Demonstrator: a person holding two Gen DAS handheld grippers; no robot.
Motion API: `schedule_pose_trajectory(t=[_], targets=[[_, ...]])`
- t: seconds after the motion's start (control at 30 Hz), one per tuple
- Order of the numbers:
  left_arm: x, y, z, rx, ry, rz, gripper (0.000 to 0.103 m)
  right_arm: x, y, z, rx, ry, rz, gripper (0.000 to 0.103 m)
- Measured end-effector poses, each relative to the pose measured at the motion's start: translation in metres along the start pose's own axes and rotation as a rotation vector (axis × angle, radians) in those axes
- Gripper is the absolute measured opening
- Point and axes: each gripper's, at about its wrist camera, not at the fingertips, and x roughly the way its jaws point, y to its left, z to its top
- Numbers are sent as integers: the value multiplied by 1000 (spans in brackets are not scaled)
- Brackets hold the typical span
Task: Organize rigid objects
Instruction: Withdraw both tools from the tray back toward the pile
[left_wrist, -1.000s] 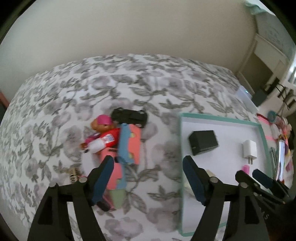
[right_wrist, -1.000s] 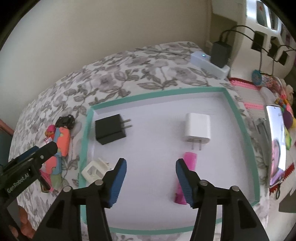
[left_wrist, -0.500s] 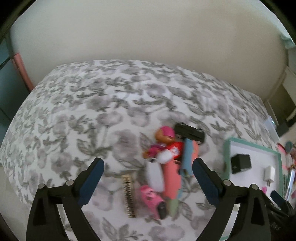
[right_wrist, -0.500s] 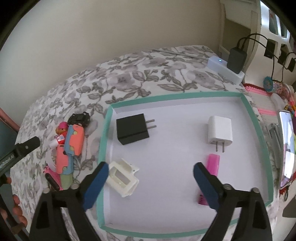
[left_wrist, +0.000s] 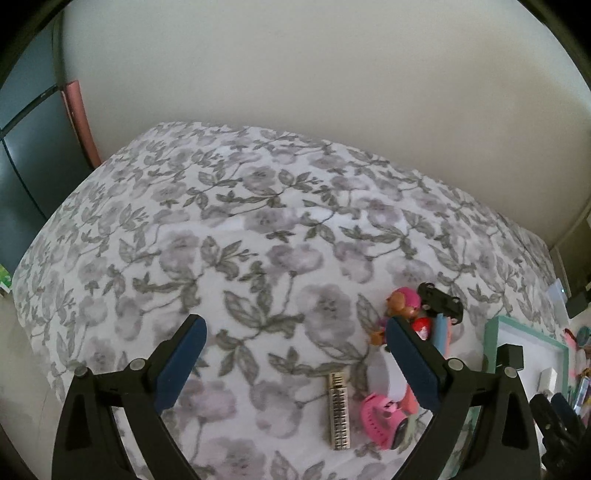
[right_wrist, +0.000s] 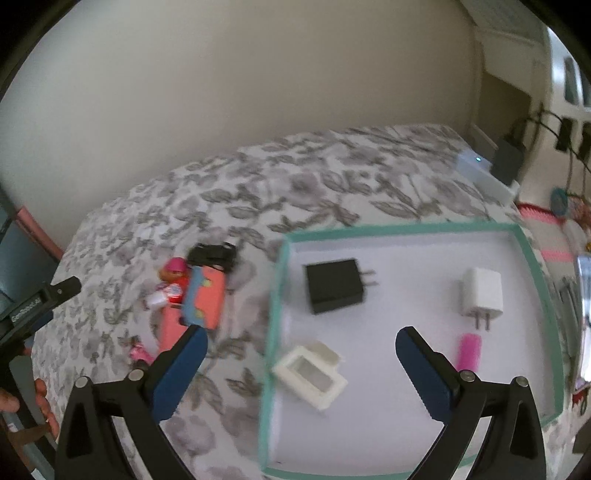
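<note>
The left gripper (left_wrist: 295, 354) has its jaws spread wide, just opened further, with nothing between them except the flowered bedcover (left_wrist: 258, 229). One second ago it looked at the toy pile and the tray together; now its view has swung to the left, so the pile sits at the right side: the doll with pink cap (left_wrist: 404, 304), the black toy car (left_wrist: 441, 301), the pink toy (left_wrist: 380, 419) and a small ridged metal bar (left_wrist: 339, 410).

The right gripper (right_wrist: 297, 363) has also just opened and grasps nothing. It has pulled back from the teal-rimmed tray (right_wrist: 275, 295). The white frame-shaped part (right_wrist: 310, 373) lies free inside the tray near its left rim, with the black charger (right_wrist: 334, 284), white charger (right_wrist: 482, 291) and pink comb (right_wrist: 469, 350).
</note>
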Motion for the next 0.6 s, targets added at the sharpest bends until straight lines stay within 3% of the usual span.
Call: schedule_pose_trajectory(t=[0.17,0.37,0.6], targets=[[6,12,-3,-19,53,3,98,3,37,-3,-74,-2,49,103],[25,25,-13,-46,149,-6,98,23,81,-20,-154,60,114,103],[46,28,-26,-50,242,-29,97,47,113,-40,-233,128,121,102]])
